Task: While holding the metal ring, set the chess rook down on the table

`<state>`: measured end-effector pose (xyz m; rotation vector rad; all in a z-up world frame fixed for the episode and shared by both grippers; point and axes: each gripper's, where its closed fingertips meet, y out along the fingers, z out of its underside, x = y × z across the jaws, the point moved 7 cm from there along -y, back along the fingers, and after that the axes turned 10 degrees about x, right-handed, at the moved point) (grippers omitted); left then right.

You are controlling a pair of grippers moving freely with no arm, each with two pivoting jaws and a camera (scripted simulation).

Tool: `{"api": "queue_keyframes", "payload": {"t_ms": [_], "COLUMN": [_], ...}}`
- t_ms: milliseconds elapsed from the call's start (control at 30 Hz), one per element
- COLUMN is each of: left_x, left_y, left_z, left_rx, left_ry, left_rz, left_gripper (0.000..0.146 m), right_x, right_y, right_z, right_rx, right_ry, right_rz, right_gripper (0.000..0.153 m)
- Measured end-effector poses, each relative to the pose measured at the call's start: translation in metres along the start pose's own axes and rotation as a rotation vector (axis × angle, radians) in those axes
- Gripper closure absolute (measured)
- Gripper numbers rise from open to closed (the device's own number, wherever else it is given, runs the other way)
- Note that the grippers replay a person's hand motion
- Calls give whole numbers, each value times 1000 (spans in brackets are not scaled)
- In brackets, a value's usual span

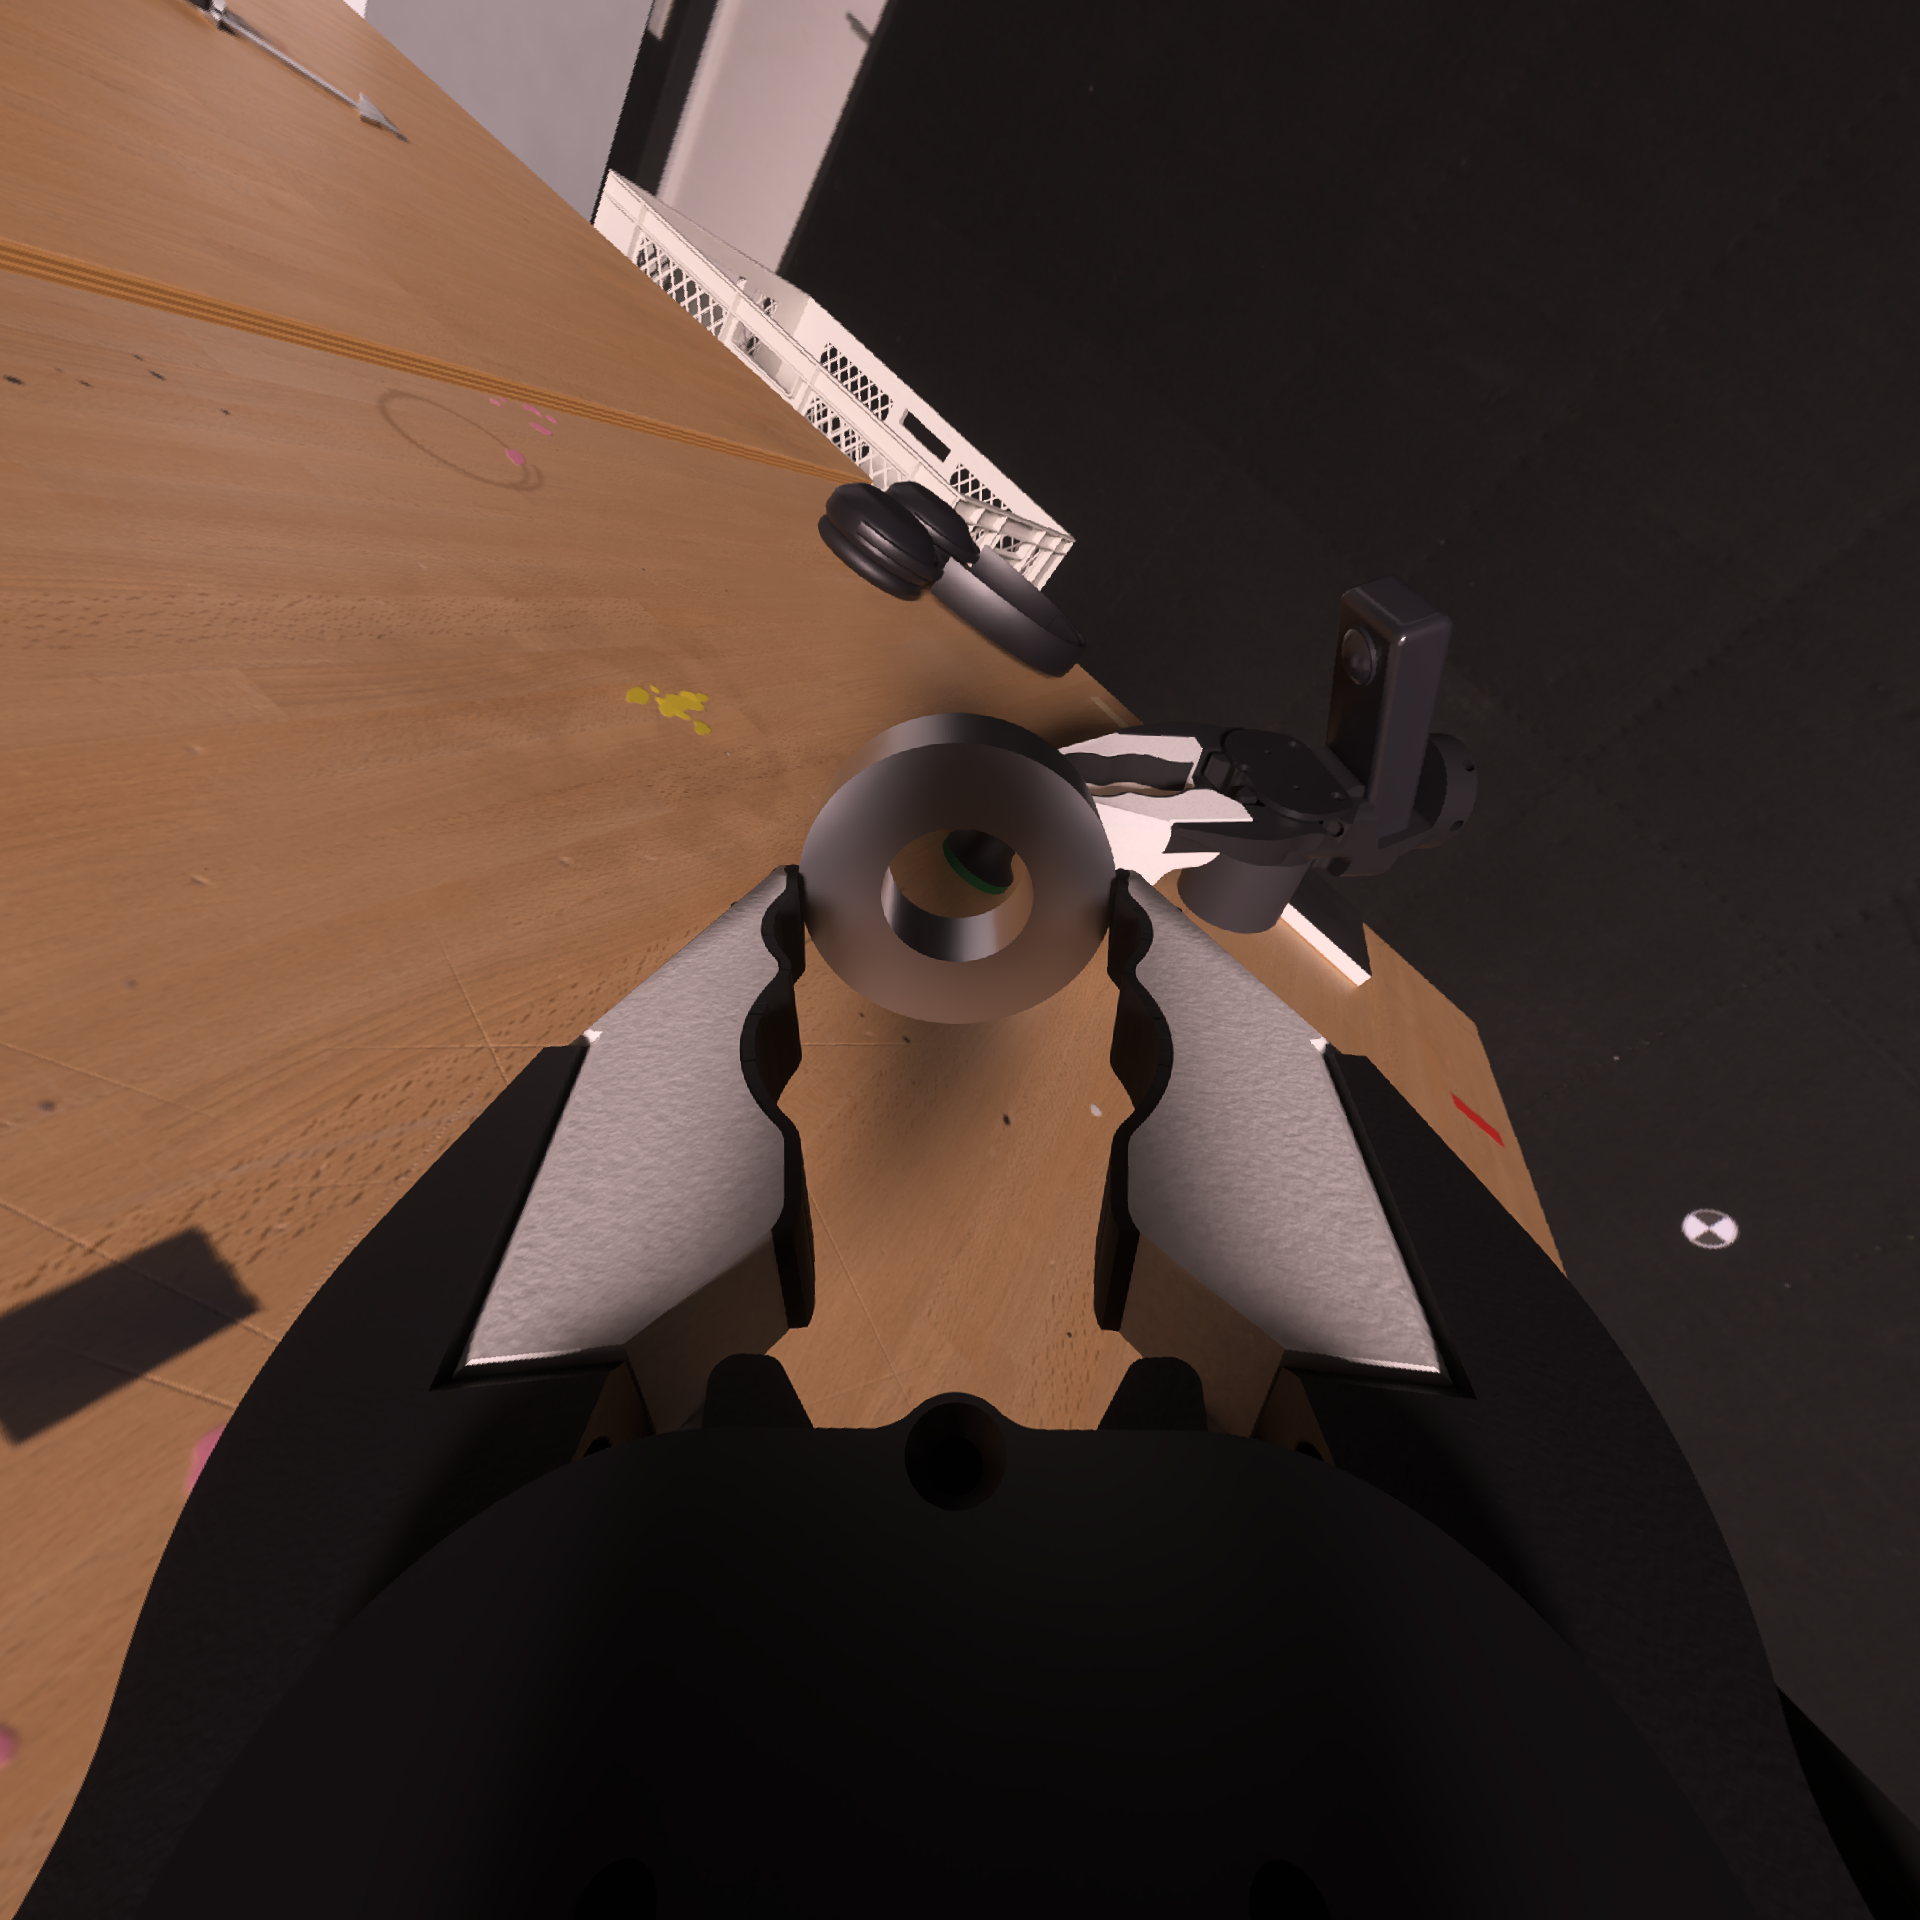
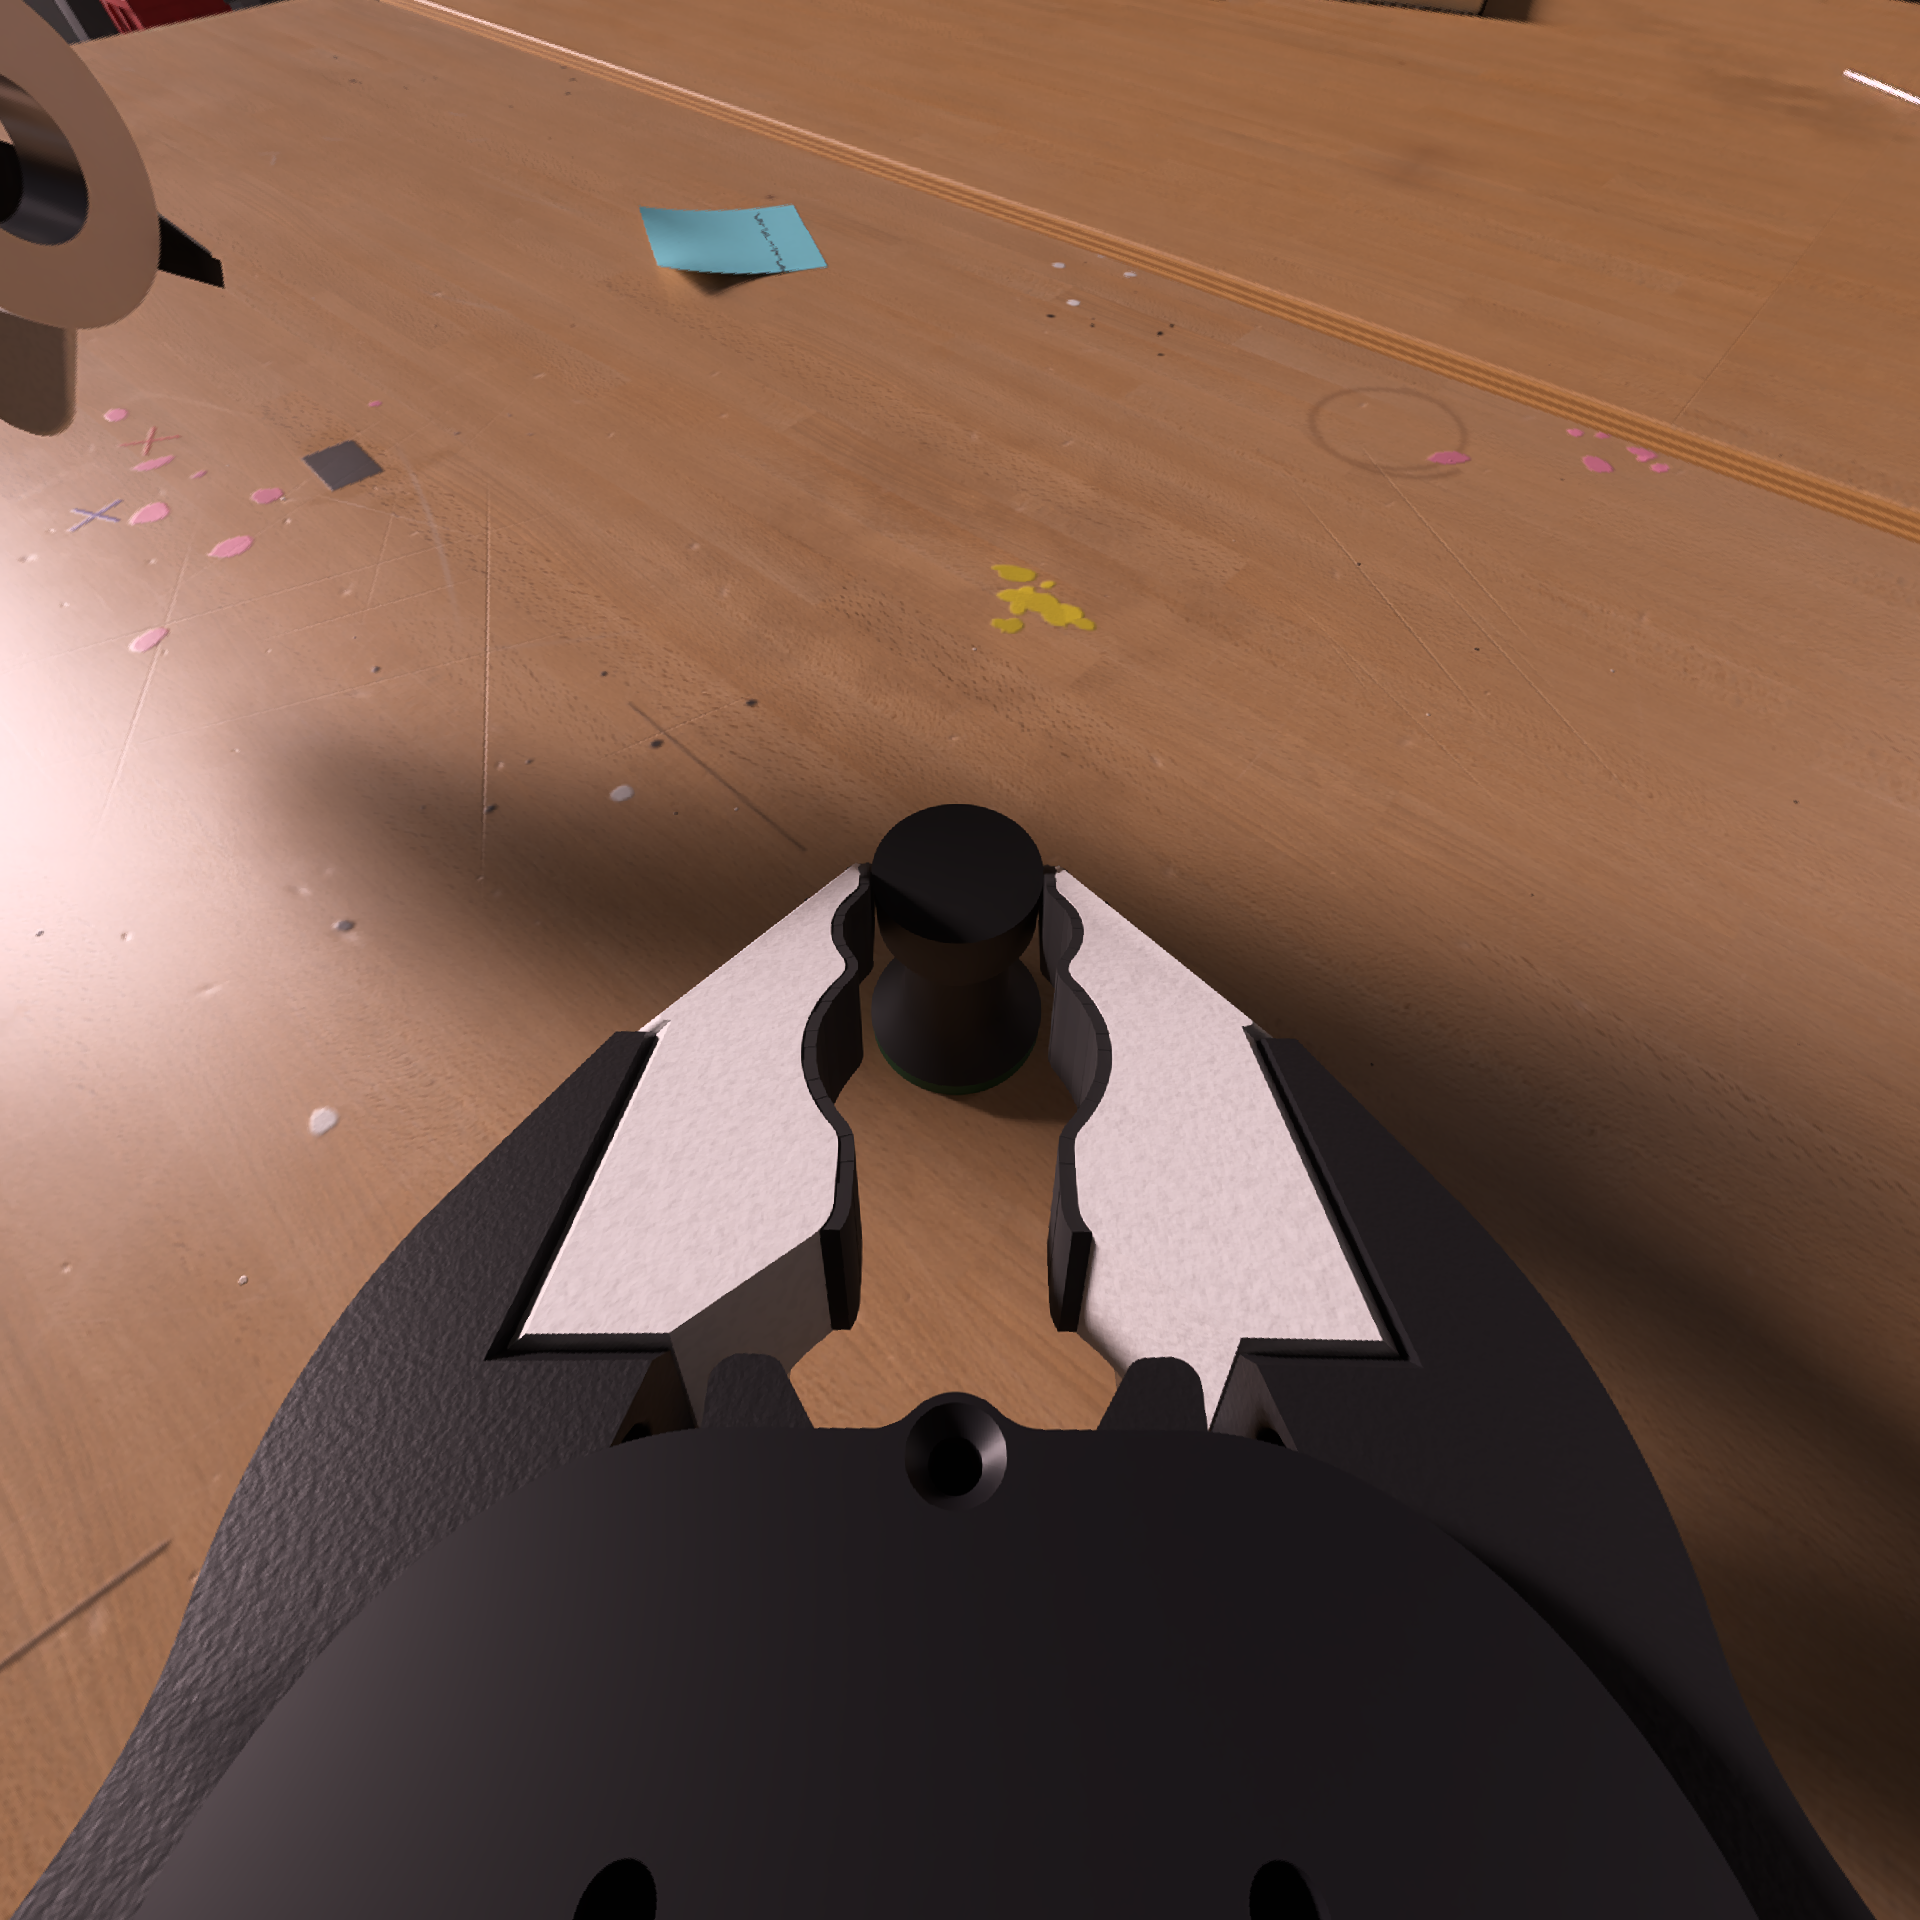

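Observation:
My left gripper (image 1: pixel 954 883) is shut on the metal ring (image 1: pixel 871 831), gripping its rim at both sides and holding it above the wooden table (image 1: pixel 416 727). The ring also shows at the upper left of the right wrist view (image 2: pixel 99 197). My right gripper (image 2: pixel 956 883) is shut on the head of a black chess rook (image 2: pixel 956 894). The rook is upright, with its green-edged base at or just above the table (image 2: pixel 1351 831); I cannot tell whether it touches. In the left wrist view the right gripper (image 1: pixel 1101 779) is beyond the ring, and part of the rook (image 1: pixel 982 857) shows through the ring's hole.
Black headphones (image 1: pixel 935 561) lie near the table edge, with a white crate (image 1: pixel 831 353) beyond them. A blue sticky note (image 2: pixel 732 239) and a small grey square (image 2: pixel 343 464) lie farther out. A yellow paint stain (image 2: pixel 1039 605) marks the wood ahead.

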<state>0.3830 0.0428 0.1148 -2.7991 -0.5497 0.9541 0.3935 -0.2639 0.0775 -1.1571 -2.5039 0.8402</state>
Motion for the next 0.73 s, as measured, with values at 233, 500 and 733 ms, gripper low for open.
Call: {"api": "queue_keyframes", "payload": {"t_ms": [233,500,733], "left_x": [3,3,2], "left_y": [-1,-1,-1], "left_z": [-1,-1,-1], "left_rx": [-16,-9,-10], "left_ry": [-29,-27,-26], "left_rz": [17,13,5], "left_gripper": [87,87,87], "right_x": [0,0,0], "right_y": [0,0,0], "right_z": [0,0,0], "right_rx": [1,2,2], "right_ry": [1,2,-5], "right_rz": [-1,-2,6], "right_gripper": [121,121,121]}}
